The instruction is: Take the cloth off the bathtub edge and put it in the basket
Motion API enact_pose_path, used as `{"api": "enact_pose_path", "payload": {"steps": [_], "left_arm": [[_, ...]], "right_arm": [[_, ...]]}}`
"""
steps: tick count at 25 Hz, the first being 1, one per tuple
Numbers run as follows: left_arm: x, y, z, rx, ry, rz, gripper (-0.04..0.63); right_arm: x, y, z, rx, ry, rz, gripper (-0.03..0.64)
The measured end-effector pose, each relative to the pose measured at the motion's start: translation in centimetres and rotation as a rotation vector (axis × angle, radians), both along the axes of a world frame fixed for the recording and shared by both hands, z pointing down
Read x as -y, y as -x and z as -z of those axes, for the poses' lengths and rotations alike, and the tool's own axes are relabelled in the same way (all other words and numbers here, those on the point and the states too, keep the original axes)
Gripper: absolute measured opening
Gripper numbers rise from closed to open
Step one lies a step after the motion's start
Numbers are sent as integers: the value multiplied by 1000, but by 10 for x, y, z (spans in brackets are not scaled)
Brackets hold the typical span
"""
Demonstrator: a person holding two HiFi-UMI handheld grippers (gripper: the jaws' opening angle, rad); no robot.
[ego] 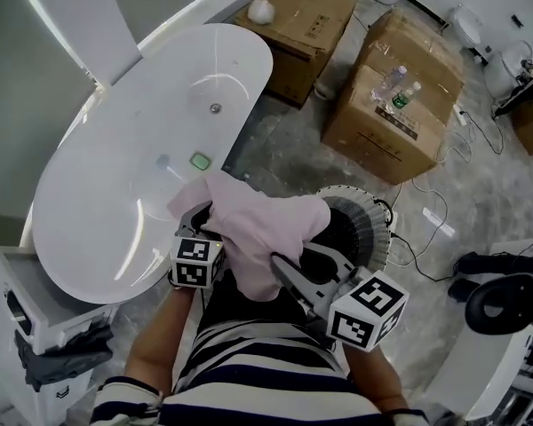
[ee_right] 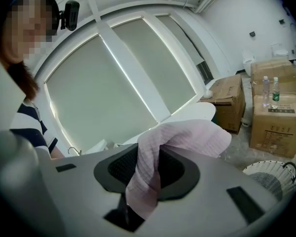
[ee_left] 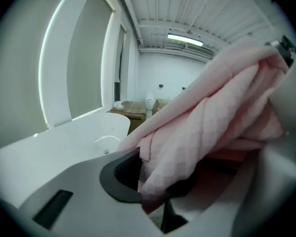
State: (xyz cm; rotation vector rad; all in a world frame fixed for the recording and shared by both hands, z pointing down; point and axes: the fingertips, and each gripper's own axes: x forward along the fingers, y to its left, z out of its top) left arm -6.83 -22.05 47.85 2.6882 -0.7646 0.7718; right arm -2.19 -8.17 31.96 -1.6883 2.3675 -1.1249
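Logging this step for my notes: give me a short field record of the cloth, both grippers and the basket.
cloth: pink, bunched, held up between both grippers
left gripper: shut on the cloth
right gripper: shut on the cloth
basket: white, on the floor beside the bathtub; cloth not yet inside

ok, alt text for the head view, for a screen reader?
Seen from above, a pink cloth is held up between the left gripper and the right gripper, each clamped on it, and partly covers the ribbed basket on the floor. A white bathtub lies to the left, and cardboard boxes stand beyond.
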Motion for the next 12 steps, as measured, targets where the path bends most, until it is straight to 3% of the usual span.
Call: {"api": "enact_pose_path", "payload": {"steps": [4, 12], "left_arm": [[3, -25, 30, -162, 85, 5, 54], [-5, -90, 97, -392, 166, -197, 51]], "right_arm": [[-6, -18, 8, 9, -33, -73, 123], [-11, -53, 23, -4, -89, -261, 123]]}}
